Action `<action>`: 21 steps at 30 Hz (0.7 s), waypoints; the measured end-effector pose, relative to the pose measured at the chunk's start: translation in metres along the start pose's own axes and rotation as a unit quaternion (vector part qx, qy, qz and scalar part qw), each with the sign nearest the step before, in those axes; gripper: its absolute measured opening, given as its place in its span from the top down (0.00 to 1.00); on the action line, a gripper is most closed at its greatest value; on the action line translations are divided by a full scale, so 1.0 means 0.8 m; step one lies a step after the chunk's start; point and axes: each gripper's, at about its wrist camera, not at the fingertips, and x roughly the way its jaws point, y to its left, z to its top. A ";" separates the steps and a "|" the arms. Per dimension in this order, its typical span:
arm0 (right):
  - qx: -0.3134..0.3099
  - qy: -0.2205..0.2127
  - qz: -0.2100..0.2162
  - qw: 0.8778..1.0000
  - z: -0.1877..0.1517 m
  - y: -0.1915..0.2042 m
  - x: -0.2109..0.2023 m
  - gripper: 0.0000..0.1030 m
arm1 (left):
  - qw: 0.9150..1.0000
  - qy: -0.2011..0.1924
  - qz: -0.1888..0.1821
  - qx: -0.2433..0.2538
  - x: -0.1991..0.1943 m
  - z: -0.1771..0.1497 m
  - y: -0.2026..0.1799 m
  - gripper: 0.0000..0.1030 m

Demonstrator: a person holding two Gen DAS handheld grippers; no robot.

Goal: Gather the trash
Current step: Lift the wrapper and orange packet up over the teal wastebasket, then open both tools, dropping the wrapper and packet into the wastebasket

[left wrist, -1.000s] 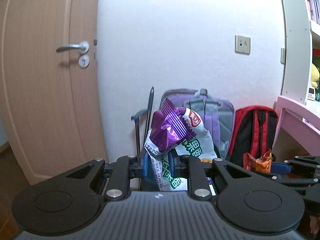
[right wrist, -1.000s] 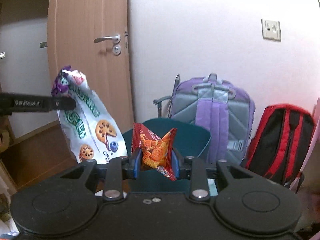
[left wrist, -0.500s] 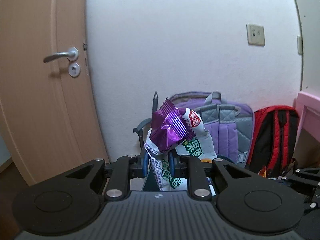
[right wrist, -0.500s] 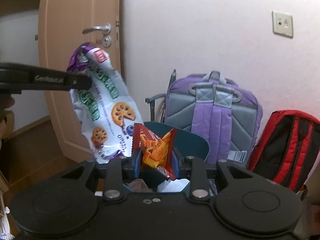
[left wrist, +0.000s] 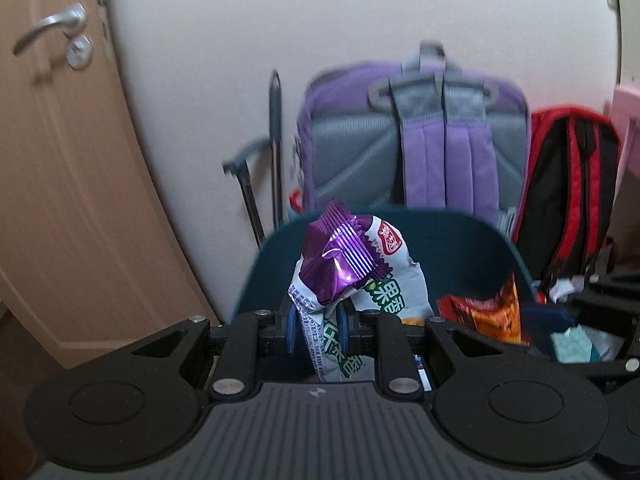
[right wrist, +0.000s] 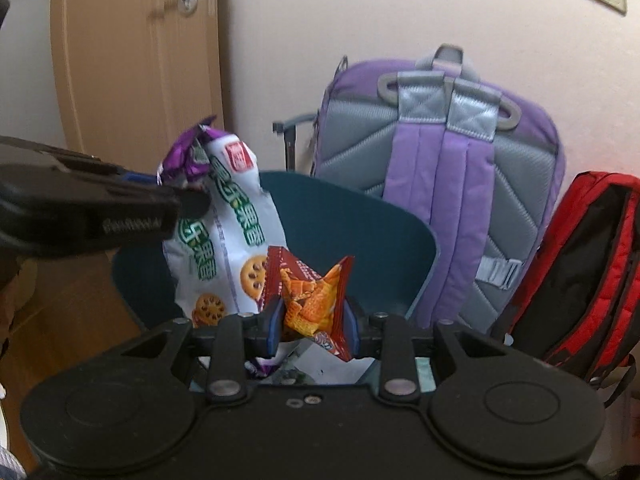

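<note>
My left gripper [left wrist: 316, 330] is shut on a white cookie bag [left wrist: 384, 300] and a purple foil wrapper [left wrist: 336, 260], held over the dark teal trash bin [left wrist: 460, 248]. The bag also shows in the right wrist view [right wrist: 224, 232], hanging from the left gripper [right wrist: 188, 200] above the bin [right wrist: 360, 240]. My right gripper [right wrist: 312, 332] is shut on a red-orange snack wrapper [right wrist: 312, 300] over the bin's near rim. That wrapper shows in the left wrist view [left wrist: 488, 312]. Paper trash [right wrist: 340, 368] lies inside the bin.
A purple-grey backpack [right wrist: 440, 184] and a red-black backpack [right wrist: 580, 272] lean on the white wall behind the bin. A wooden door [left wrist: 60, 160] stands at left. A dark folding handle [left wrist: 276, 152] stands beside the bin. A pink desk edge [left wrist: 628, 104] is at right.
Both grippers have moved forward and down toward the bin, wrappers still held. The bin opening now fills the view below them; the cookie bag hangs lower, over the bin.
</note>
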 end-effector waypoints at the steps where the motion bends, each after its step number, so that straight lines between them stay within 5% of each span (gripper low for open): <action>1: -0.002 0.004 0.000 1.000 -0.001 0.000 0.005 0.70 | 1.000 0.009 -0.002 0.000 0.008 -0.002 -0.001 0.81; 11: -0.037 0.030 -0.005 0.999 -0.002 0.010 0.039 0.70 | 0.996 0.088 -0.022 0.017 0.063 -0.010 -0.010 0.81; 21: -0.047 0.028 -0.014 0.998 0.003 0.009 0.036 0.62 | 0.994 0.105 -0.037 -0.011 0.069 -0.013 -0.002 0.75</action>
